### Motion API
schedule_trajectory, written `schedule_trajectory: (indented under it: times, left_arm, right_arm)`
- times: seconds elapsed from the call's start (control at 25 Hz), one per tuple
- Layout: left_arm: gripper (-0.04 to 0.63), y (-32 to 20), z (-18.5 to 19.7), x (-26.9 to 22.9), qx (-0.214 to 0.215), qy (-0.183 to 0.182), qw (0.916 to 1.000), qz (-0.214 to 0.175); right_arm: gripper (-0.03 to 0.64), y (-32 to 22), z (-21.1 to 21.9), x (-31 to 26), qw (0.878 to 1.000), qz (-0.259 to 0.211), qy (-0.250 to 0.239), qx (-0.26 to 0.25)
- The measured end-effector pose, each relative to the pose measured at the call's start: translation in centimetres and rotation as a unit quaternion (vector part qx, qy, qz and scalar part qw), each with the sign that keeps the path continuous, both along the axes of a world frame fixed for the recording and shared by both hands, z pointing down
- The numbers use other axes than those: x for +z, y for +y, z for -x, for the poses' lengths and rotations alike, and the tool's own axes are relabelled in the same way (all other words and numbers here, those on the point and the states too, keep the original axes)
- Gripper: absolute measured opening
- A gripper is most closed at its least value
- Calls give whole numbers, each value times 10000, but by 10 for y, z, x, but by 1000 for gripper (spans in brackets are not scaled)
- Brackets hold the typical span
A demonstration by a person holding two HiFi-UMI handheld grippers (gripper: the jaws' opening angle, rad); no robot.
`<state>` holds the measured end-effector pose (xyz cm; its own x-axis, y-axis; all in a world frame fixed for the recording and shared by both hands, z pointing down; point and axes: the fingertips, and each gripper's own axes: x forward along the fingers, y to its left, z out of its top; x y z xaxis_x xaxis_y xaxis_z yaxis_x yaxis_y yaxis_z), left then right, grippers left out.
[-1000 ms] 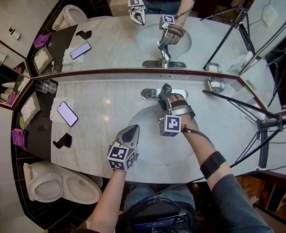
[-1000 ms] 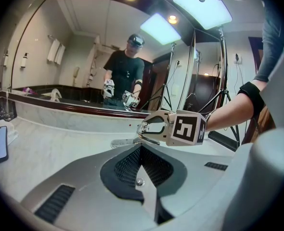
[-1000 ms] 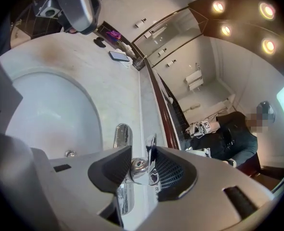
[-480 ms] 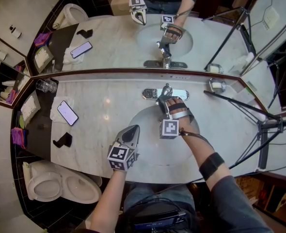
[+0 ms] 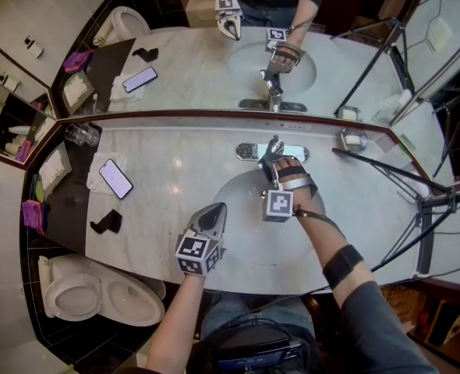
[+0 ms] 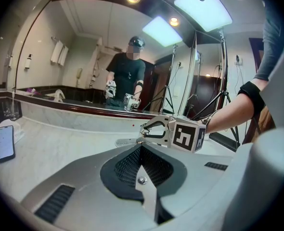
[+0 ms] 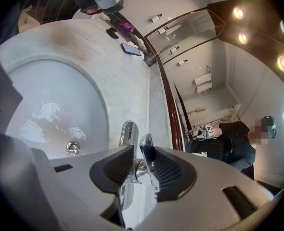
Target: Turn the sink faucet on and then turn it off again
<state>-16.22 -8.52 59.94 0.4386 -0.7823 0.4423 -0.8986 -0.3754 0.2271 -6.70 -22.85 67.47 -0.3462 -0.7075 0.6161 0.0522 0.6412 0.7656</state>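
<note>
Faucet (image 5: 274, 146): at back edge of the marble counter (image 5: 160, 181), behind the basin (image 5: 234, 205).
Right gripper (image 7: 140, 163): jaws narrow, just been opening; lever (image 7: 146, 147) stands between them, not pressed.
Left gripper (image 6: 141, 161): jaws together, nothing in them, above front edge of counter.

Faucet (image 5: 274, 153) at back edge of basin (image 5: 238, 201), against mirror (image 5: 199, 61). Soap dish (image 5: 354, 140) right of faucet, tripod (image 5: 417, 201) further right. Phone (image 5: 115, 178) on counter (image 5: 175, 170) left of basin, glass (image 5: 80, 135) behind it in corner. Toilet (image 5: 97, 294) below counter's left end. My left gripper (image 5: 216, 209) over basin's front-left rim.
</note>
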Motion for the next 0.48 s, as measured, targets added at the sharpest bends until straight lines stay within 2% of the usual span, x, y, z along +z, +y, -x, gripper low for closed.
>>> schedule_trajectory:
  times: [0.28, 0.48]
  left_arm:
    - [3, 13, 11, -9, -69, -63, 9999, -58]
    - [3, 22, 12, -20, -112, -39, 9998, -134]
  right_arm:
    - [167, 12, -4, -7, 9995, 138, -126, 256]
    - [166, 40, -17, -16, 9987, 264, -239, 365]
